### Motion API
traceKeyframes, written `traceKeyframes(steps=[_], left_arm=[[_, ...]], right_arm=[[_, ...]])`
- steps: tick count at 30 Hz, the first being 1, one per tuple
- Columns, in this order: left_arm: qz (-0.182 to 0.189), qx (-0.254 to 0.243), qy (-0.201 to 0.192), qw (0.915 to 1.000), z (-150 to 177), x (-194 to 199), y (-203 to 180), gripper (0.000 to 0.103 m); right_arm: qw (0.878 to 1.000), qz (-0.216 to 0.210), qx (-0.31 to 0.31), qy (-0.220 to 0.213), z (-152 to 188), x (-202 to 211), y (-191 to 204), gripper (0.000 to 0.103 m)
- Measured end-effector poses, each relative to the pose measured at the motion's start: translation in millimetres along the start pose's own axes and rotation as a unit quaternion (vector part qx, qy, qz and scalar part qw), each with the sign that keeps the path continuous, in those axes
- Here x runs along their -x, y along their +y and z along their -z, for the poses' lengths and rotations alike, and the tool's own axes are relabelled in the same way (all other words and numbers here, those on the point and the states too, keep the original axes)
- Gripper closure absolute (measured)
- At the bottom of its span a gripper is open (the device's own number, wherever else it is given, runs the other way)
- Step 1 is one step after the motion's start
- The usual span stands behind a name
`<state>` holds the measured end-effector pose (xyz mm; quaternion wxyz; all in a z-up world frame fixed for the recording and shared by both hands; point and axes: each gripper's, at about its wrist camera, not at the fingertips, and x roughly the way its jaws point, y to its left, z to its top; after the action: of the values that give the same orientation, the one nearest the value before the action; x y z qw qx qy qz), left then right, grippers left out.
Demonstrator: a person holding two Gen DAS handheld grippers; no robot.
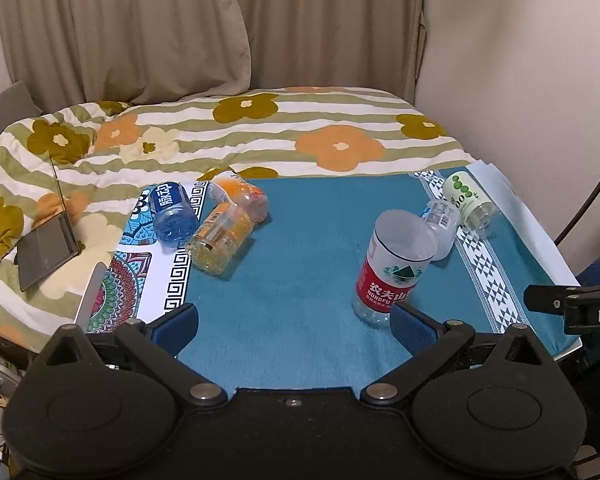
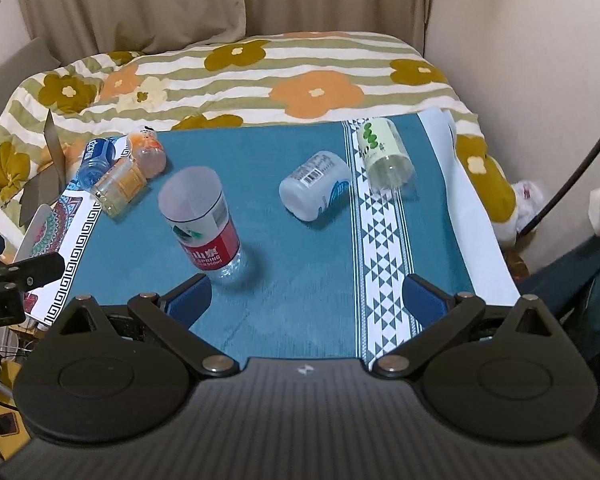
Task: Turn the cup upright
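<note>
Bottles at far left: three lie on their sides in a cluster, blue-labelled bottle (image 1: 172,216), yellow bottle (image 1: 220,242) and orange bottle (image 1: 240,196).
Left claw (image 1: 294,330): mine, released, holding nothing.
Cup (image 1: 396,266): red-labelled, standing upright on the teal cloth (image 1: 300,240), open mouth up, just beyond my left claw's right finger.
Right claw (image 2: 306,300): released, low over the cloth.
Right side: white bottle (image 2: 316,186) and green-dotted bottle (image 2: 384,154) lie tipped.

My left gripper (image 1: 294,322) hangs with its jaws spread wide, blue pads (image 1: 178,326) facing each other and nothing between them. My right gripper (image 2: 306,300) matches it, jaws wide apart, pads (image 2: 190,298) bare, tilted slightly downward
</note>
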<state>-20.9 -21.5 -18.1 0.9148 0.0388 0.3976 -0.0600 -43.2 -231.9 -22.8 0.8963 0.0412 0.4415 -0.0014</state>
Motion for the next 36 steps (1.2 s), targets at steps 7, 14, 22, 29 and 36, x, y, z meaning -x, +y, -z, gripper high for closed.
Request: traceKeyframes(steps=[7,14,22,29,36], left_arm=[[-0.004,-0.008,-0.006,0.9999,1.8,4.8,-4.8,0.000],[-0.006,-0.009,-0.011,0.9999,1.4,7.0,-6.1,0.000],[-0.006,-0.007,-0.012,0.9999,2.4,8.3,-5.8,0.000],[-0.007,-0.005,-0.013,0.9999,2.3,8.8,-6.2,0.000],[-0.015,-0.012,-0.016,0.9997,2.4,9.3,-9.0,0.000]], right_arm=[[1.000,0.001,-0.007,0.000,1.9,3.3,-2.6,0.000],[1.000,0.001,-0.010,-0.004,2.3,5.0,-5.1,0.000],[1.000,0.004,-0.012,-0.007,1.9,5.7,-6.6,0.000],[1.000,0.009,-0.007,-0.008,1.8,6.2,-7.3,0.000],[1.000,0.012,-0.005,-0.008,1.7,6.1,-7.8,0.000]])
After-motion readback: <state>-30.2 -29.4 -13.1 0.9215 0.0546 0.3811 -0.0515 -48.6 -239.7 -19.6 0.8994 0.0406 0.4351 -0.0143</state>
